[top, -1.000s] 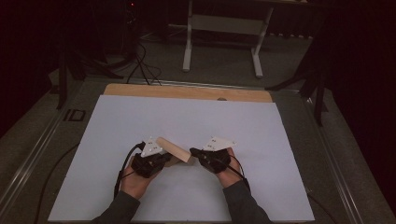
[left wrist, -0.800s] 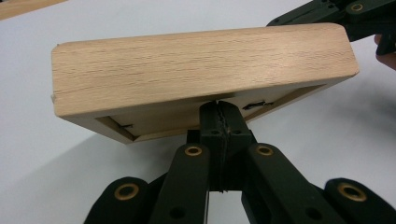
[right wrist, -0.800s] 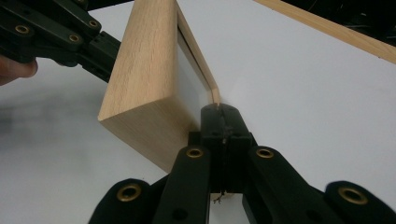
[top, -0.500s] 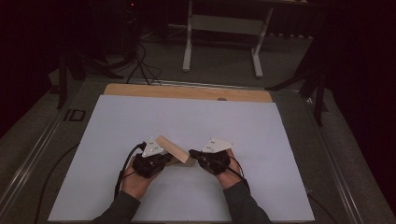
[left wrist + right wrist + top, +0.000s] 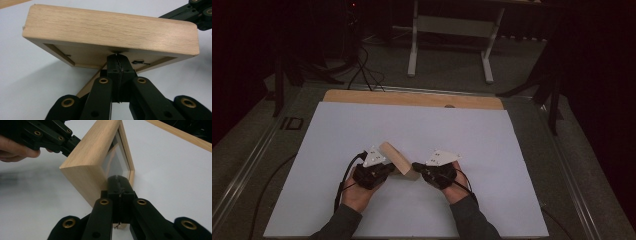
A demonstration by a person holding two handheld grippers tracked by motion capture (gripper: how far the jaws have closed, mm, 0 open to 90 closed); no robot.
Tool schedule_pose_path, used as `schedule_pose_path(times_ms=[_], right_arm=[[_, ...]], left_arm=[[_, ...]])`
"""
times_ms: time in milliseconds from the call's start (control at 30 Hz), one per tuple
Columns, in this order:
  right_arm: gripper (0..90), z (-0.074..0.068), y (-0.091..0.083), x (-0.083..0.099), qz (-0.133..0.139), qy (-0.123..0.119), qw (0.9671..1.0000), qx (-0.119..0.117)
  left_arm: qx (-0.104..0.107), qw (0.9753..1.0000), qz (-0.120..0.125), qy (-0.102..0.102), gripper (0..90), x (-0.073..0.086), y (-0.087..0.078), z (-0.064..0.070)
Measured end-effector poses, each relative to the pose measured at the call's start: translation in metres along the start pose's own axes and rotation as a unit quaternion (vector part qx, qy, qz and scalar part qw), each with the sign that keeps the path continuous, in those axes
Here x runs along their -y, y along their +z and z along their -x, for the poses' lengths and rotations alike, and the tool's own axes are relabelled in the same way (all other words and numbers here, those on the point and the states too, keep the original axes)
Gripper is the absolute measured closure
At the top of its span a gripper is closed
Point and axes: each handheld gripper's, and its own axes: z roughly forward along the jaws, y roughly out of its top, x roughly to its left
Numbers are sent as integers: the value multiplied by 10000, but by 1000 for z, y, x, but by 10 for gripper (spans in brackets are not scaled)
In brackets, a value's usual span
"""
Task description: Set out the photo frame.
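A light wooden picture frame [image 5: 398, 159] stands tilted on the white table sheet [image 5: 422, 127], between my two grippers. My left gripper [image 5: 390, 168] is shut, and its tips press against the frame's back panel [image 5: 90, 53], where a wooden stand leg [image 5: 87, 86] slants down. My right gripper [image 5: 415, 165] is also shut; its tips touch the low edge of the glass front [image 5: 113, 161]. The frame's thick side [image 5: 87, 162] faces the right gripper view, where the left gripper [image 5: 71, 141] shows behind it. The right gripper [image 5: 197, 11] shows at the top right of the left gripper view.
A wooden board edge [image 5: 412, 99] runs along the far side of the sheet. Beyond the table stand a white metal frame [image 5: 452, 27] and floor cables [image 5: 362, 70]. Dark metal rails [image 5: 257, 145] border the table.
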Motion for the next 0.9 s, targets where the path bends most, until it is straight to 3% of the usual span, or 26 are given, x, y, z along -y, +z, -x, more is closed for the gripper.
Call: schedule_pose_path(times_ms=[900], right_arm=[[898, -4, 0, 0, -12, -62, 10000, -28]], left_arm=[[143, 9998, -119, 71, 896, 5, 10, 7]])
